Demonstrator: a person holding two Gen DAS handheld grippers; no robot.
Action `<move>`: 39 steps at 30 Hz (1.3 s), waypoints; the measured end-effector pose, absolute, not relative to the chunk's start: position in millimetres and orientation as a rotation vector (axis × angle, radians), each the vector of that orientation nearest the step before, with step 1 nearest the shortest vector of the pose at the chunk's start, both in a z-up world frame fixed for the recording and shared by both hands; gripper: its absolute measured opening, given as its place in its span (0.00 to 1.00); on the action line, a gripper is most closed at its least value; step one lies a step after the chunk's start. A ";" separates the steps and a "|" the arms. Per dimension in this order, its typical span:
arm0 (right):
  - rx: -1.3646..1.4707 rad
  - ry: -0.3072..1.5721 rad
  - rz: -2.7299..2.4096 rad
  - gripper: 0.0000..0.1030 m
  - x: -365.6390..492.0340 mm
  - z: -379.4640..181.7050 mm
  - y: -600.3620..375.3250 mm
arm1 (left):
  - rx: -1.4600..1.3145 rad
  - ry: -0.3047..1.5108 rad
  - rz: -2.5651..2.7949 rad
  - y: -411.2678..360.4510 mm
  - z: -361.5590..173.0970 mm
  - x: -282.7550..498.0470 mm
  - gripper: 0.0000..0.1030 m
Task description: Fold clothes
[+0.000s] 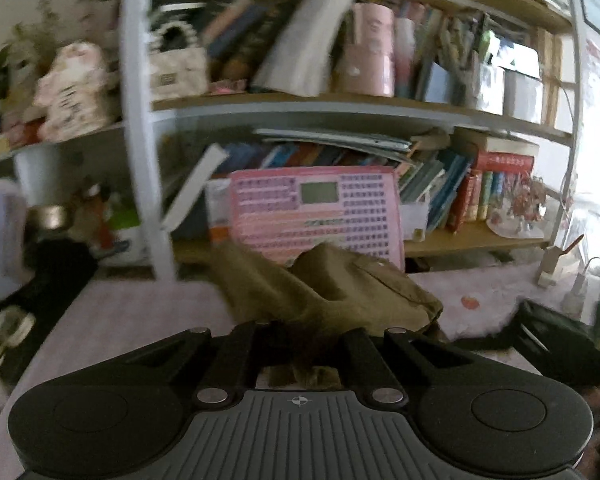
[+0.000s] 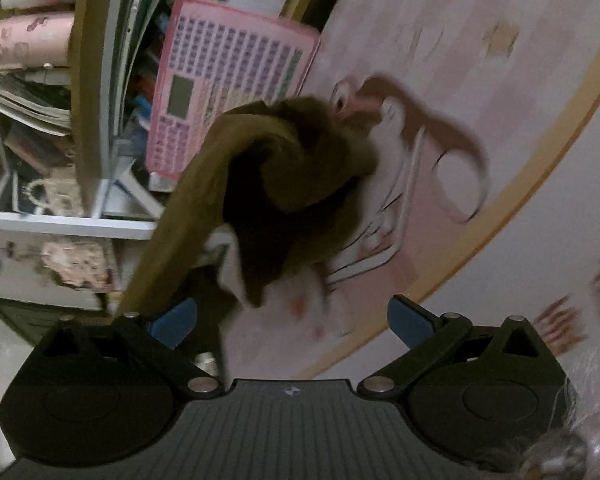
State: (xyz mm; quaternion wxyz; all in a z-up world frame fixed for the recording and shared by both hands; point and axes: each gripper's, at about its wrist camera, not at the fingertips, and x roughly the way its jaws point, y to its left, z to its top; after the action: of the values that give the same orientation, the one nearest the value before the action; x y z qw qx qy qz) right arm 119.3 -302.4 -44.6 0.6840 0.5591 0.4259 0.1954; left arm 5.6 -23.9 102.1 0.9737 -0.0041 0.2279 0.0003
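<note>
The olive-green garment point(image 1: 332, 292) is bunched up and lifted off the pink-patterned worktop point(image 1: 140, 312), with one end pulled right into the left gripper point(image 1: 306, 344). Its jaws are clenched tight on the fabric, and a bit of cloth pokes out underneath between the two black linkages. The rest of the garment rises away from the gripper in a crumpled ridge.

From the right wrist view the same garment point(image 2: 284, 168) hangs as a twisted lump in mid-air, with a long strip running down toward the lower left of that picture, just past the left blue pad point(image 2: 176, 320). The right gripper point(image 2: 292, 320) has its jaws spread wide, released, nothing pressed between the pads. The cloth passes close by one pad, but I can't tell if it touches.

Around it: a pink toy keyboard with a small screen point(image 1: 316, 212) leans against the bookshelf point(image 1: 300, 108) right behind the garment, so it's pretty tight back there. The shelves are crammed with books, a pink cylinder box point(image 1: 370, 48) and a small white handbag point(image 1: 176, 68). There's a dark bag point(image 1: 556, 340) on the worktop off to the right and another black thing point(image 1: 28, 304) at the left edge.

The left gripper points slightly downward across the worktop toward the shelf. The right wrist view is rolled over, so the shelf looks sideways. Everything's quite blurry.
</note>
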 end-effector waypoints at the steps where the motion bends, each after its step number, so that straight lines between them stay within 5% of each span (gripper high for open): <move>1: 1.279 0.965 0.454 1.00 121.7 -46.9 -298.0 | -0.022 0.465 0.012 -19.7 102.0 -4.5 0.02; 9: 1.474 1.008 0.456 0.96 135.0 -73.6 -271.5 | -0.097 0.449 0.017 -3.2 101.0 -64.0 0.02; 12: 1.525 1.041 0.409 0.80 140.3 -82.6 -263.5 | -0.163 0.399 -0.007 8.2 109.4 -83.5 0.02; 17: 1.627 0.998 0.384 0.39 141.5 -90.8 -265.2 | -0.232 0.355 0.080 39.8 117.6 -100.9 0.02; 19: 1.656 0.957 0.353 0.32 141.0 -92.3 -274.8 | -0.270 0.348 0.129 51.9 115.1 -104.0 0.02; 21: 1.671 0.912 0.337 0.07 140.7 -91.2 -283.9 | -0.281 0.369 0.140 59.5 108.8 -100.3 0.02; 29: 1.402 0.549 0.399 0.05 156.8 9.6 -347.0 | -0.195 0.486 -0.109 32.3 85.7 -65.6 0.02; 34: 1.071 0.214 0.519 0.05 164.2 133.0 -378.2 | -0.252 0.497 -0.305 14.9 78.5 -44.7 0.20; 36: 0.905 0.153 0.595 0.06 166.5 178.7 -365.0 | -0.254 0.510 -0.297 14.7 69.7 -45.7 0.38; 39: 0.669 0.131 0.702 0.06 171.7 231.2 -331.5 | -0.300 0.543 -0.281 28.6 57.3 -47.8 0.39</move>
State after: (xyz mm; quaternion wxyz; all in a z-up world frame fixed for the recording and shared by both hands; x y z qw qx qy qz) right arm 171.7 -331.5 231.2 0.8826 0.3214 0.0631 0.3372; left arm -47.8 28.6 57.3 0.9426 -0.1472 0.2662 -0.1380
